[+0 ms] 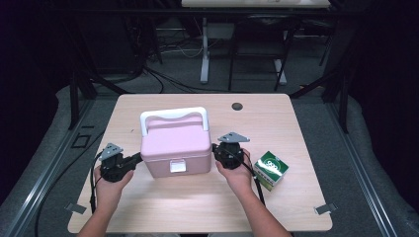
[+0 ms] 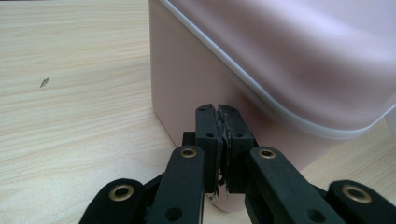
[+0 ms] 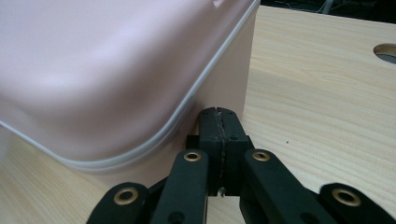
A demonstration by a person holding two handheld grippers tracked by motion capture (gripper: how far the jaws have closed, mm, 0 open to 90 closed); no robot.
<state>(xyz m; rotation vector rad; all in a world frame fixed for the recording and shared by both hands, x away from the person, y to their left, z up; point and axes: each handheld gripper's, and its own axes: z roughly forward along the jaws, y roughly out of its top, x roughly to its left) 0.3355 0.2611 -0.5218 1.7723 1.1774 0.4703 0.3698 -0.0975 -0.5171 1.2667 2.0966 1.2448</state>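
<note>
A pink lidded box (image 1: 174, 145) with a white handle (image 1: 173, 116) and a white front latch (image 1: 178, 166) stands in the middle of the table. My left gripper (image 1: 138, 158) is at the box's left side, its jaws shut together with nothing between them, tips against or very near the pink wall (image 2: 187, 88). My right gripper (image 1: 214, 149) sits at the box's right side, also shut and empty, its tips close to the wall (image 3: 229, 79) below the lid's white rim. In the left gripper view the closed tips (image 2: 222, 112) point at the box corner; in the right gripper view the closed tips (image 3: 218, 114) do the same.
A small green and white carton (image 1: 270, 169) lies on the table right of my right hand. A round cable hole (image 1: 237, 106) is in the tabletop (image 1: 197, 207) behind the box. Black frame legs and cables stand beyond the far edge.
</note>
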